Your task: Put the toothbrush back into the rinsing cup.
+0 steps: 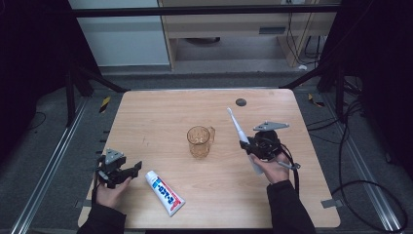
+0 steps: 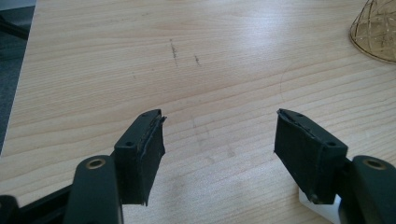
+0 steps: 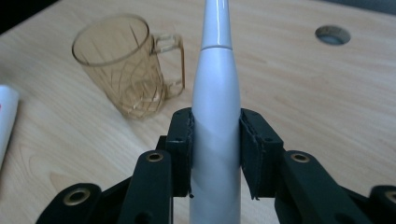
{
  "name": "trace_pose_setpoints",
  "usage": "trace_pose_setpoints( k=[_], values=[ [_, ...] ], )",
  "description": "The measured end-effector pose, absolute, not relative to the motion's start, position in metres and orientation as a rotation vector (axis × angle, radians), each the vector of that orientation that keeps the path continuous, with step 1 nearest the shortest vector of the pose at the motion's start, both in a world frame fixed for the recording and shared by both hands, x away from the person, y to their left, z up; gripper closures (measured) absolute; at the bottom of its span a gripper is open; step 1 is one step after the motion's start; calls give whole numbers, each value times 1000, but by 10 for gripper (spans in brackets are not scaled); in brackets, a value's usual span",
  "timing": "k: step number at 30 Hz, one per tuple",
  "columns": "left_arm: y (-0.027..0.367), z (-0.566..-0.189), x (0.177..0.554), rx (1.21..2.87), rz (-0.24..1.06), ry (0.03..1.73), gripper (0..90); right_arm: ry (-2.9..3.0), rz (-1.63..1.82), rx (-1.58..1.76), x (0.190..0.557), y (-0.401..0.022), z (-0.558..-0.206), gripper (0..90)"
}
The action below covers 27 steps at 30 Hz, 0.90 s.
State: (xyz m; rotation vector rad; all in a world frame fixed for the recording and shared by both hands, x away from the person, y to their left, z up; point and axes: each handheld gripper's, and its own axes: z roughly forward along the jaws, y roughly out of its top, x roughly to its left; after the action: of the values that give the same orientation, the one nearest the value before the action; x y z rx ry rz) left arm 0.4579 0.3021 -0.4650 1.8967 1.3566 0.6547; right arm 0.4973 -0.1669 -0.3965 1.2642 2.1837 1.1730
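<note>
tabletop [image 1: 146, 112] has loads of bare wood along the back and right edges, so plenty of room to swing around. right gripper [image 1: 249, 146] is clamped on the white electric toothbrush [image 1: 238, 130], which pokes up and away past the jaws, looks lifted clear i think. amber cup [image 1: 199, 141] stands just left of it. left gripper [image 1: 130, 171] is spread open with nothing in it near the front left edge, toothpaste tube [image 1: 164, 192] just beside.

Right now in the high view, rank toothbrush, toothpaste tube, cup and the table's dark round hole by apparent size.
1. Toothbrush, longest, though the right claw lifts it toward the camera, so it may look bigger than it is.
2. Toothpaste tube and cup: too close to rank; the tube is longer, the cup bulkier.
3. Hole, clearly smallest.
</note>
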Motion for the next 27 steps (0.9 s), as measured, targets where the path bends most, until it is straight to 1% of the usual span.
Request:
trace_pose_setpoints(
  k=[9, 27],
  values=[
    [303, -465, 458, 1896, 656, 1354, 321, 1987, 1341, 1246, 495, -164, -380, 669],
    [303, -465, 458, 1894, 653, 1355, 321, 1725, 1533, 1194, 497, -145, -370, 668]
  ],
)
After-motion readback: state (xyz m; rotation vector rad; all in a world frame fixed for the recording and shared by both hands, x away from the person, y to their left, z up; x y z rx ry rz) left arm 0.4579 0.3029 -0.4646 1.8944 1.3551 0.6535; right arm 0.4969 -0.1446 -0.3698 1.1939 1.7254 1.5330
